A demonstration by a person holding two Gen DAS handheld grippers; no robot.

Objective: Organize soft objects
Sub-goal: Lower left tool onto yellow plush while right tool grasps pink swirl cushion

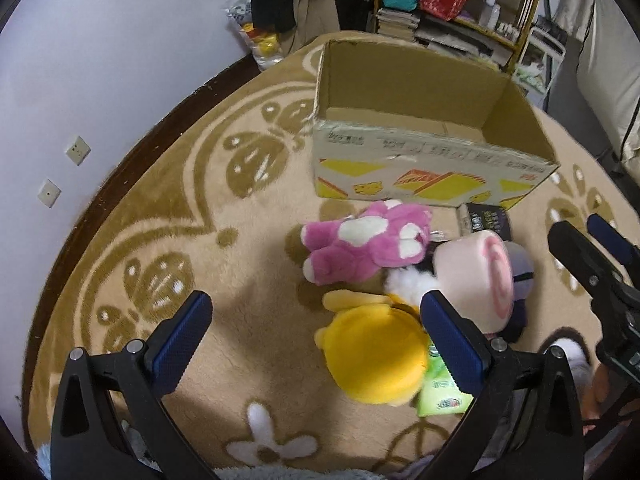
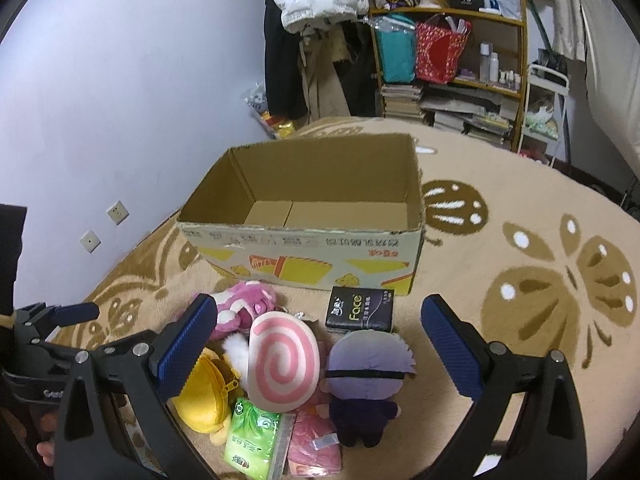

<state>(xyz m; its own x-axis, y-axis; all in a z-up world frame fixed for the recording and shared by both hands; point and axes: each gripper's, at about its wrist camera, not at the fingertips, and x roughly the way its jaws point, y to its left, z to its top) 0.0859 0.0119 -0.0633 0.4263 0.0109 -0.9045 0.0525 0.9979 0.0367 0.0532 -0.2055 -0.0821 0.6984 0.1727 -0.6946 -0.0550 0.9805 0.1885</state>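
An open cardboard box [image 1: 432, 152] [image 2: 304, 240] stands empty on the rug. In front of it lies a pile of soft toys: a pink plush [image 1: 360, 244] [image 2: 244, 308], a yellow plush [image 1: 372, 360] [image 2: 204, 396], a pink-swirl roll cushion [image 1: 480, 276] [image 2: 280, 364] and a purple-haired doll [image 2: 364, 376] [image 1: 522, 272]. My left gripper [image 1: 316, 344] hovers open above the yellow plush, holding nothing. Over the roll cushion and the doll, my right gripper [image 2: 320, 344] is open and empty too.
A black tissue pack [image 2: 360, 308] [image 1: 486, 220] lies by the box front, a green tissue pack [image 2: 252, 440] [image 1: 440, 396] beside the yellow plush. A patterned beige rug [image 2: 520, 280] covers the floor. A cluttered shelf [image 2: 448, 64] and hanging clothes [image 2: 316, 40] stand behind; wall at left.
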